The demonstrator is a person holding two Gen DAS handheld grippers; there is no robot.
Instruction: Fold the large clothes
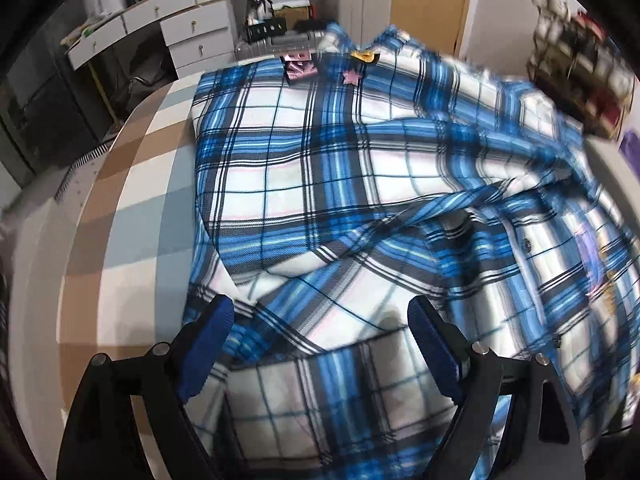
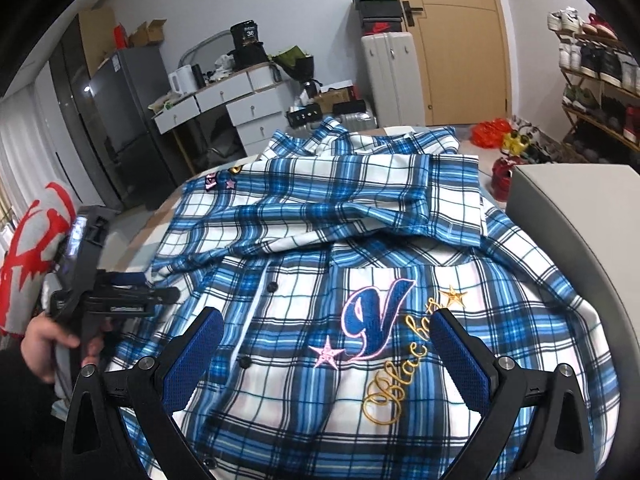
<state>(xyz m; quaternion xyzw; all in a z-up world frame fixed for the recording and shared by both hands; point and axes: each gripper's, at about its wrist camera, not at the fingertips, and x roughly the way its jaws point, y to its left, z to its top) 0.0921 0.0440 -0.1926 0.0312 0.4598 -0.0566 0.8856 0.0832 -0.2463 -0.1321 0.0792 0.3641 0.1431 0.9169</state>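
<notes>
the blue and white plaid shirt lies spread over a bed with a checked cover in brown, grey and white; its front faces up, with dark buttons along the placket, an embroidered letter v, pink and gold stars and gold script on the chest; a sleeve is folded across the upper part of the shirt, and the collar end lies toward the far edge of the bed; the left tongs hang over rumpled plaid cloth near the shirt's left side, their blue pads wide apart and nothing pinched between them; the right tongs hover over the embroidered chest, likewise standing wide with no cloth caught; in the right wrist view a hand grips the handle of the left tool at the bed's left side; a white suitcase and a wooden door stand behind the bed.
</notes>
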